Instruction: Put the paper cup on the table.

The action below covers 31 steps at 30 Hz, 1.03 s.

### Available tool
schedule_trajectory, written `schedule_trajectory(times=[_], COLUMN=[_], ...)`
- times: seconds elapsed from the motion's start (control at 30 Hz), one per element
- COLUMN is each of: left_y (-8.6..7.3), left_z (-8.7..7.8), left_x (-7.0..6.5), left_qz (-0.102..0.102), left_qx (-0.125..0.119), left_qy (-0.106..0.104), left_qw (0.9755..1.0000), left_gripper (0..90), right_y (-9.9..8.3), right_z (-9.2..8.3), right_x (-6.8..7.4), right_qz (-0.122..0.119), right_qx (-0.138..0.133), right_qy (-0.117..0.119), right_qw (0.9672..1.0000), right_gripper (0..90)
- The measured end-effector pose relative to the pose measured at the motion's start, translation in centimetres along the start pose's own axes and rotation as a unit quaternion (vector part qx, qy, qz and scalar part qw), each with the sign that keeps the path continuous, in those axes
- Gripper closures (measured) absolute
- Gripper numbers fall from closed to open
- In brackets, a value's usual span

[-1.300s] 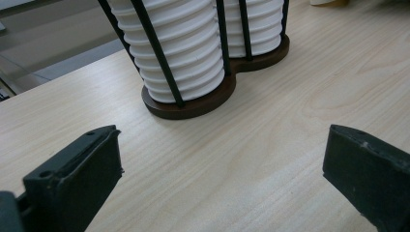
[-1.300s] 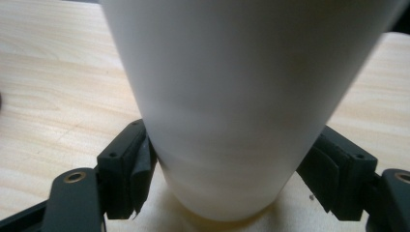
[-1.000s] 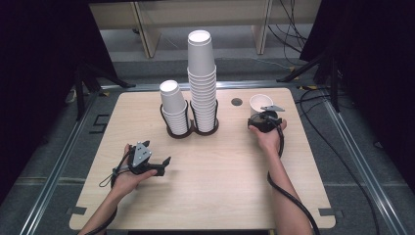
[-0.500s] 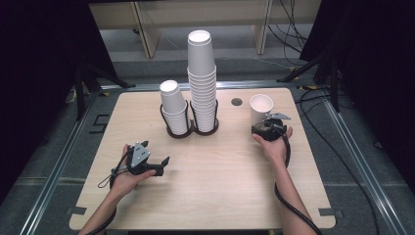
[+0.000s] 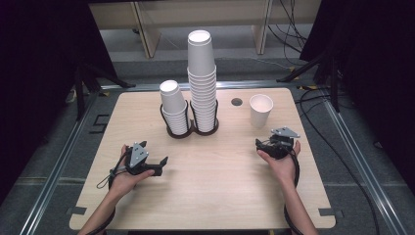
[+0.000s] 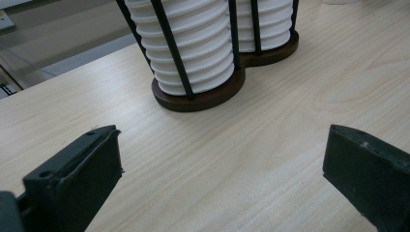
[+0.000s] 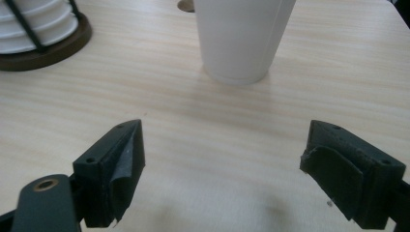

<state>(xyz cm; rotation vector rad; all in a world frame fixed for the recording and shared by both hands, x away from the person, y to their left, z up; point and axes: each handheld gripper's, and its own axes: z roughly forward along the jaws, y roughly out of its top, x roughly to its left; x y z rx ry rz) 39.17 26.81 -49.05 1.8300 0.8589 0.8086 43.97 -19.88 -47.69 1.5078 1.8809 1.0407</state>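
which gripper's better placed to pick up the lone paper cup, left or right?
Right, probably. The right gripper sits just short of the single paper cup, jaws open and aimed at it, nothing between. The left gripper is across the table, facing the cup holder.

Wooden table (image 5: pixel 220 191), dark grommet hole (image 5: pixel 237 102), cables (image 5: pixel 293 24) behind.

Left gripper (image 5: pixel 155 166) held low at the near left, jaws wide apart and empty. Right gripper (image 5: pixel 268 145) held at the right, jaws likewise spread with nothing between. Both forearms enter from the bottom edge.
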Motion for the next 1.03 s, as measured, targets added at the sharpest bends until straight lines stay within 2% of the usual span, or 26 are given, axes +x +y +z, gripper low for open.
schedule_trajectory(times=[0.03, 0.07, 0.13, 0.17, 0.2, 0.3, 0.37, 0.43, 0.47, 0.5, 0.53, 0.57, 0.6, 0.63, 0.67, 0.7, 0.73, 0.8, 0.87, 0.9, 0.93, 0.97, 1.0, 1.03], left_y=[0.0, 0.0, 0.0, 0.0, 0.0, -0.1, -0.1, -0.1, -0.1, -0.1, -0.1, -0.2, -0.2, -0.2, -0.2, -0.2, -0.2, -0.1, 0.0, 0.0, 0.0, 0.1, 0.2, 0.4], left_z=[0.0, 0.0, 0.0, -0.1, -0.1, -0.1, -0.1, -0.1, -0.1, -0.1, -0.1, -0.1, 0.0, -0.1, -0.1, 0.0, 0.0, -0.2, -0.1, -0.1, -0.1, 0.0, 0.1, 0.5], left_x=[0.0, 0.0, 0.0, 0.0, 0.0, 0.1, 0.1, 0.1, 0.1, 0.1, 0.1, 0.1, 0.1, 0.2, 0.2, 0.1, 0.1, 0.1, 0.1, 0.0, 0.0, 0.0, -0.1, -0.3], left_qz=[0.0, 0.001, 0.002, 0.002, 0.003, 0.0, 0.0, 0.001, 0.001, 0.001, 0.001, 0.001, 0.001, 0.003, 0.004, 0.002, 0.001, 0.002, -0.001, -0.004, -0.007, -0.008, -0.009, -0.008], left_qx=[0.0, 0.001, 0.004, 0.004, 0.003, 0.003, 0.003, 0.003, 0.002, 0.003, 0.002, 0.003, -0.001, 0.005, 0.005, 0.001, -0.002, 0.007, 0.004, 0.005, 0.005, 0.001, -0.002, -0.007], left_qy=[0.001, 0.001, 0.001, 0.001, 0.001, 0.002, 0.003, 0.003, 0.005, 0.005, 0.005, 0.004, 0.009, 0.004, 0.004, 0.007, 0.01, 0.005, 0.004, 0.002, -0.001, -0.004, -0.008, -0.016], left_qw=[1.0, 1.0, 1.0, 1.0, 1.0, 1.0, 1.0, 1.0, 1.0, 1.0, 1.0, 1.0, 1.0, 1.0, 1.0, 1.0, 0.9999, 1.0, 1.0, 1.0, 1.0, 1.0, 0.9999, 0.9998], left_gripper=[0.0, 0.0, 0.0, 0.0, 0.0, 0.0, 0.0, 0.0, 0.0, 0.0, 0.0, 0.0, 0.0, 0.0, 0.0, 0.0, 0.0, 0.0, 0.0, 0.0, 0.0, 0.0, 0.0, 0.0], right_y=[-0.3, -0.6, -1.0, -1.2, -1.4, -2.2, -2.7, -3.3, -3.6, -3.8, -4.1, -4.4, -4.7, -5.0, -5.3, -5.6, -5.8, -6.3, -6.5, -6.6, -6.6, -6.6, -6.6, -6.6], right_z=[-0.4, -0.7, -1.2, -1.7, -2.0, -2.9, -3.6, -4.4, -4.6, -4.9, -5.4, -5.5, -6.1, -6.1, -6.4, -6.6, -6.8, -7.2, -7.4, -7.6, -7.7, -7.7, -7.7, -8.0], right_x=[0.0, 0.1, -0.1, 0.2, 0.0, 0.2, 0.3, 0.7, 0.5, 0.4, 0.6, 0.3, 0.6, 0.5, 0.7, 0.7, 0.9, 1.1, 1.3, 1.4, 1.2, 1.3, 1.1, 1.0], right_qz=[-0.008, -0.005, -0.031, -0.019, -0.038, -0.042, -0.043, -0.019, -0.028, -0.029, 0.002, -0.011, 0.001, -0.006, 0.007, -0.002, -0.002, -0.012, -0.006, -0.004, -0.019, -0.011, -0.017, -0.017], right_qx=[-0.007, -0.011, -0.022, -0.018, -0.026, -0.032, -0.035, -0.034, -0.054, -0.056, -0.051, -0.065, -0.061, -0.069, -0.069, -0.078, -0.082, -0.086, -0.091, -0.095, -0.101, -0.098, -0.111, -0.103], right_qy=[0.001, 0.0, 0.003, 0.01, 0.006, 0.011, 0.018, 0.025, 0.032, 0.034, 0.046, 0.046, 0.04, 0.036, 0.039, 0.034, 0.04, 0.036, 0.046, 0.044, 0.037, 0.036, 0.035, 0.031], right_qw=[0.9999, 0.9999, 0.9993, 0.9996, 0.9989, 0.9985, 0.9983, 0.9989, 0.9976, 0.9974, 0.9976, 0.9968, 0.9973, 0.9969, 0.9968, 0.9964, 0.9958, 0.9956, 0.9948, 0.9945, 0.994, 0.9944, 0.9931, 0.994], right_gripper=[15.2, 15.2, 15.2, 15.2, 15.3, 15.2, 15.2, 15.2, 15.2, 15.2, 15.1, 15.1, 15.1, 15.2, 15.1, 15.1, 15.1, 15.1, 15.1, 15.1, 15.1, 15.1, 15.1, 15.1])
